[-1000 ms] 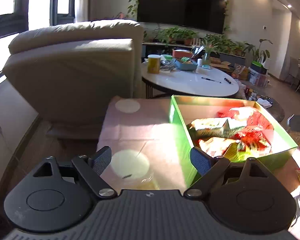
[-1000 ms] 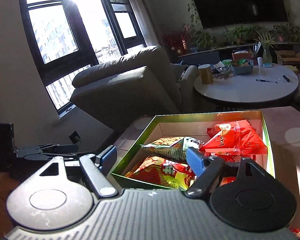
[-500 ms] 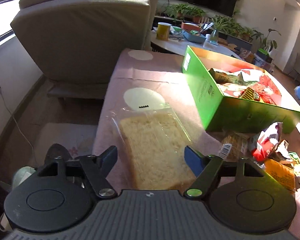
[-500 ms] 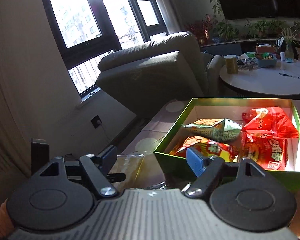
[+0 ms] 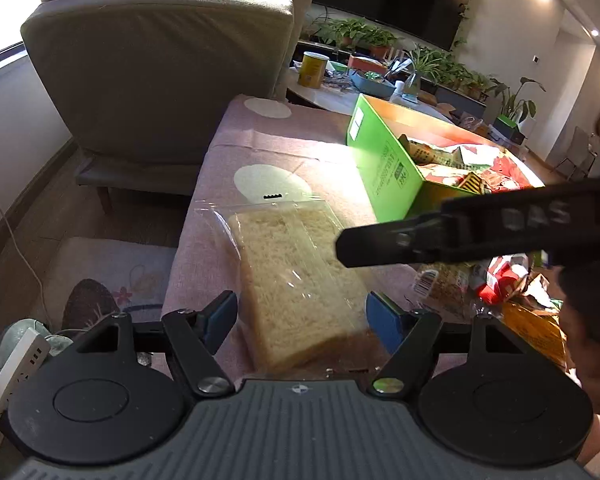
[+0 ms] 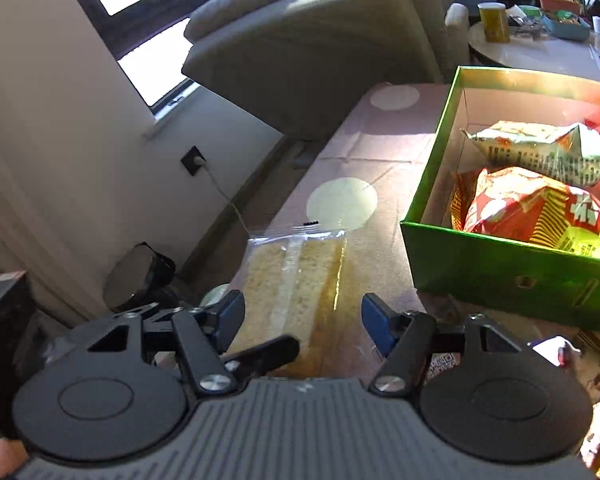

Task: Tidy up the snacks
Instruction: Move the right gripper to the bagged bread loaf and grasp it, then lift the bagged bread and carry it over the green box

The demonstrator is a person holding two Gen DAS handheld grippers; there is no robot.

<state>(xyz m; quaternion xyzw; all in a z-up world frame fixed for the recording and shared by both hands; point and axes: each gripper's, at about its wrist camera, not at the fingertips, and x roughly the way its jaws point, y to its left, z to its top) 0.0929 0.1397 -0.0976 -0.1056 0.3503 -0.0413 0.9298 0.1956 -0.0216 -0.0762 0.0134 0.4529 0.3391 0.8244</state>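
A slice of bread in a clear bag [image 5: 296, 280] lies flat on the pink cloth, left of the green box [image 5: 384, 168]. My left gripper [image 5: 300, 312] straddles its near end, and both blue pads sit against its long sides. My right gripper [image 6: 302, 316] hovers open just behind the same bread [image 6: 296, 280], touching nothing. One of its fingers [image 5: 400, 240] crosses the left wrist view from the right, above the bread. In the right wrist view, a black finger of the left gripper lies over the bread's near end. Several snack bags [image 6: 532, 208] fill the green box [image 6: 500, 264].
Loose snack packets [image 5: 500, 280] lie on the cloth right of the bread, in front of the box. A beige armchair [image 5: 160, 72] stands beyond the table's far left. A round white table [image 5: 340, 96] with clutter is behind. A power strip [image 5: 16, 368] lies on the floor.
My left gripper sank to the bread and its jaws narrowed around it. My right gripper swung down and left, from over the green box to just behind the bread.
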